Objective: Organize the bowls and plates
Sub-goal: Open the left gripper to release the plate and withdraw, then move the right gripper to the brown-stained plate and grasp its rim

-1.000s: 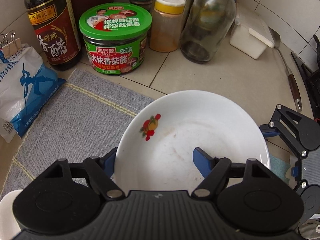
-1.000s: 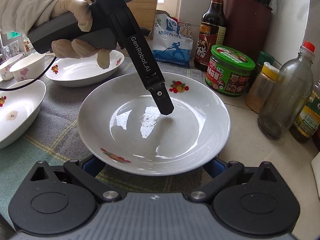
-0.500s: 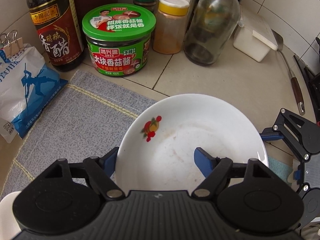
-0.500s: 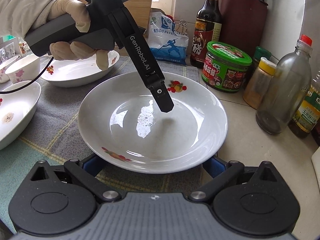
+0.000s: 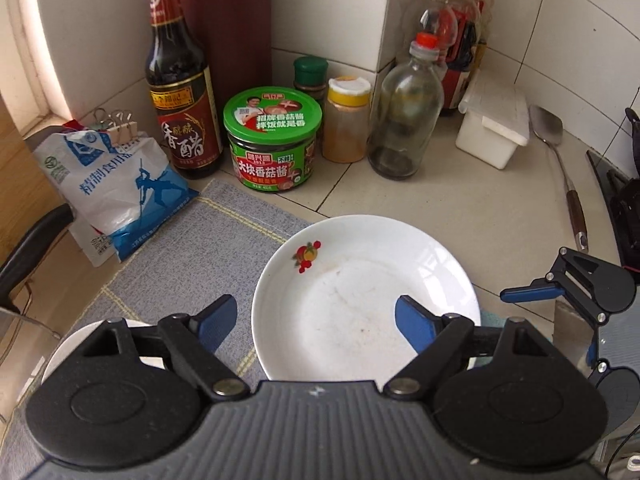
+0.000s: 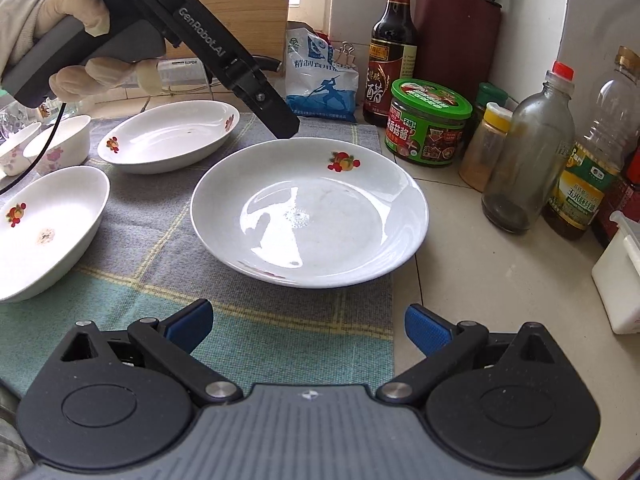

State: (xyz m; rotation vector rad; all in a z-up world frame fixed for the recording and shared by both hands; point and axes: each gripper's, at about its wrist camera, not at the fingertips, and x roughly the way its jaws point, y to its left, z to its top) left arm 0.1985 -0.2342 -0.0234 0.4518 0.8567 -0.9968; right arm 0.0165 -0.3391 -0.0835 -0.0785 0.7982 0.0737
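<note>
Plate at rest on the mat, both tongs clear of it.
The plate lies at twelve o'clock from the right tongs, the nearer; left tongs hover above, both spread apart, holding nothing.

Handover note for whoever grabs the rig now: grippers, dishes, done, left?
Left gripper: open, empty, above the round plate.
Right gripper: open, empty, short of the plate's near rim.
Plate sits on the grey mat, hanging over its edge, unheld.
Two oval dishes and two small bowls lie separate to the left.
Done: nothing stacked.
Left: group plates and bowls.
</note>
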